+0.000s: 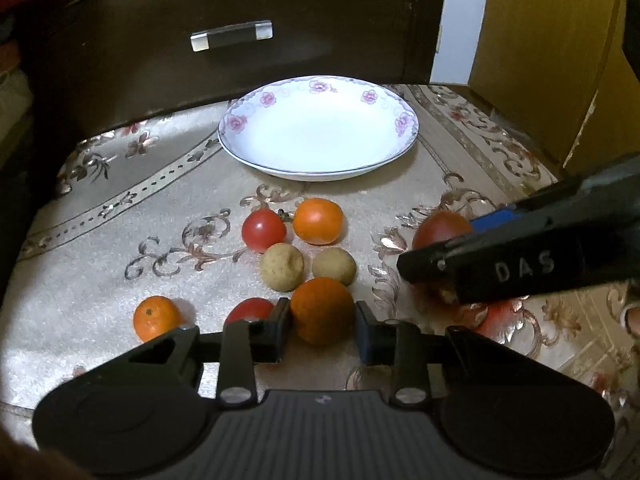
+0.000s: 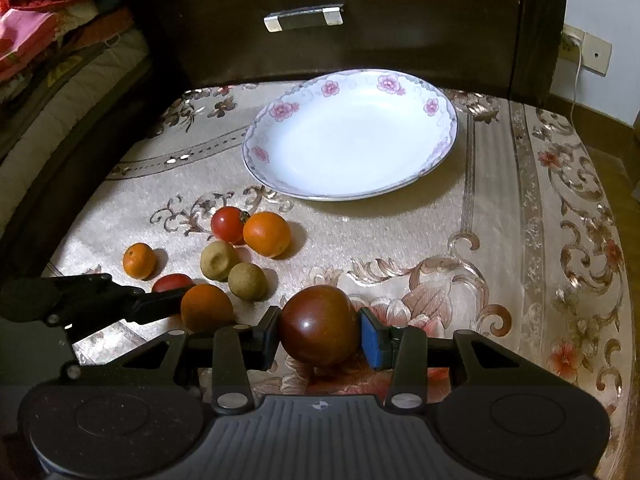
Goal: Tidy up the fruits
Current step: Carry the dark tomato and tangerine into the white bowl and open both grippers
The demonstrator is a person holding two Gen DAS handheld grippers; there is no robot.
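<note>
My left gripper point(image 1: 322, 322) is shut on an orange point(image 1: 322, 310) low over the cloth. My right gripper point(image 2: 320, 330) is shut on a dark red tomato point(image 2: 319, 324); it shows in the left wrist view point(image 1: 440, 230) behind the right gripper's finger. The white flowered plate point(image 1: 256, 160) stands empty at the back; it also shows in the right wrist view point(image 2: 260, 168). On the cloth lie a red tomato point(image 1: 263, 229), another orange point(image 1: 319, 221), two tan fruits point(image 1: 282, 267), a small orange point(image 1: 157, 317) and a red tomato point(image 1: 250, 310) left of the left gripper.
A dark wooden drawer front point(image 1: 224, 40) with a clear handle rises behind the plate. A yellow-brown cabinet point(image 1: 560, 60) stands at the right. Folded bedding point(image 2: 60, 40) lies at the left. The patterned cloth point(image 2: 500, 220) covers the surface, and its edge falls away on the right.
</note>
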